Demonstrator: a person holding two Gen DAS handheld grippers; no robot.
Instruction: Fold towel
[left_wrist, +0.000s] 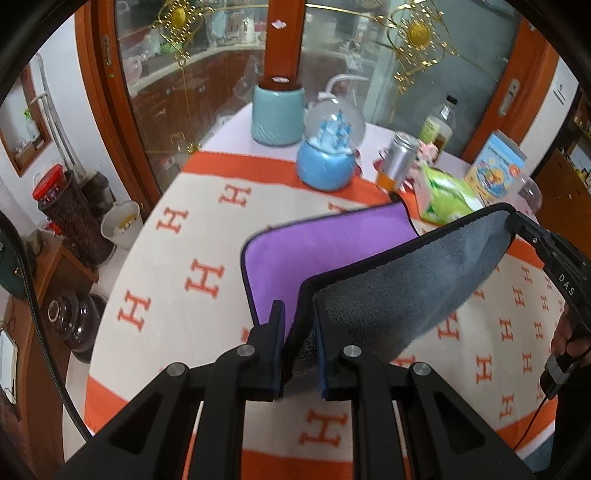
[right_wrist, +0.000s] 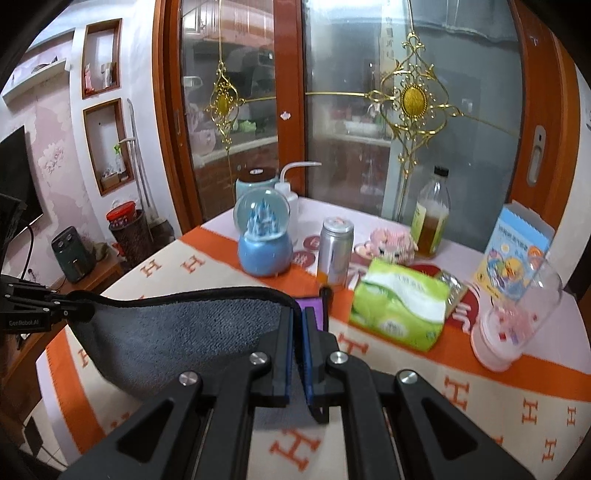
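The towel (left_wrist: 332, 243) is purple on one side and grey on the other, with a dark hem. Its far part lies on the orange and cream tablecloth (left_wrist: 177, 258). My left gripper (left_wrist: 299, 310) is shut on one near corner and holds it up. My right gripper (right_wrist: 298, 317) is shut on the other near corner; it also shows in the left wrist view (left_wrist: 513, 218). The lifted grey side (right_wrist: 177, 332) hangs stretched between the two grippers above the table. The left gripper shows at the left edge of the right wrist view (right_wrist: 74, 312).
At the table's far side stand a blue snow globe (left_wrist: 328, 147), a teal jar (left_wrist: 277, 114), a silver can (left_wrist: 399, 158), a green tissue pack (right_wrist: 399, 310), a glass bottle (right_wrist: 432, 218), a picture box (right_wrist: 517, 254) and a clear cup (right_wrist: 517, 325). Glass cabinet doors stand behind.
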